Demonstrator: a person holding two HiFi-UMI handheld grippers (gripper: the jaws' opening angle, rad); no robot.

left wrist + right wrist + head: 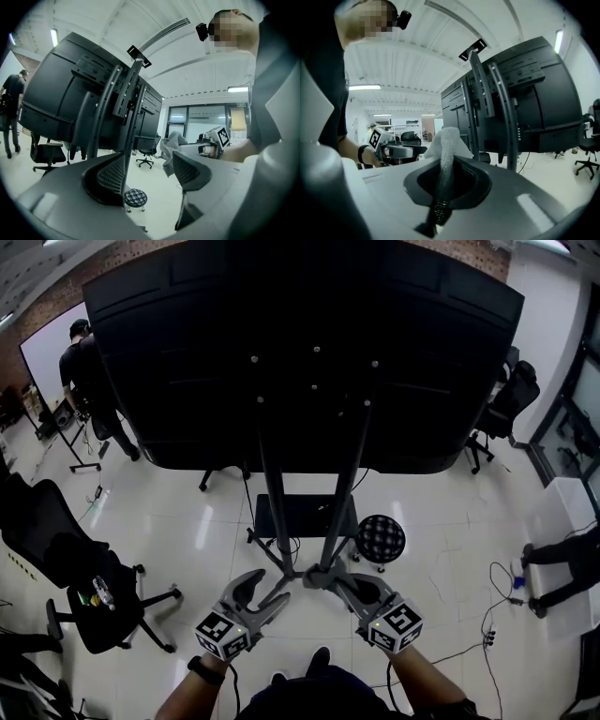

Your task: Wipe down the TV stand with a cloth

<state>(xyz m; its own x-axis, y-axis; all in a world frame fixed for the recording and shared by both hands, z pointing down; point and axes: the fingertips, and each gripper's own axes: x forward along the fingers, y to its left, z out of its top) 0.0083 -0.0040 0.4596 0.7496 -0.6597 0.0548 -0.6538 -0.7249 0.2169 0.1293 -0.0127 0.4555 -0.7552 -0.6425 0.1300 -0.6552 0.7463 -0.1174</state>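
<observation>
- The right gripper is clamped shut on a white cloth, which sticks up out of its jaws, low beside the right pole of the TV stand
- The left gripper has its jaws wide apart and holds nothing; the stand's left pole runs just in front of one jaw
- A round checked stool sits beside the stand's foot, with an office chair off to the left
- The big black TV looms above, and a person stands beyond it at far left
</observation>
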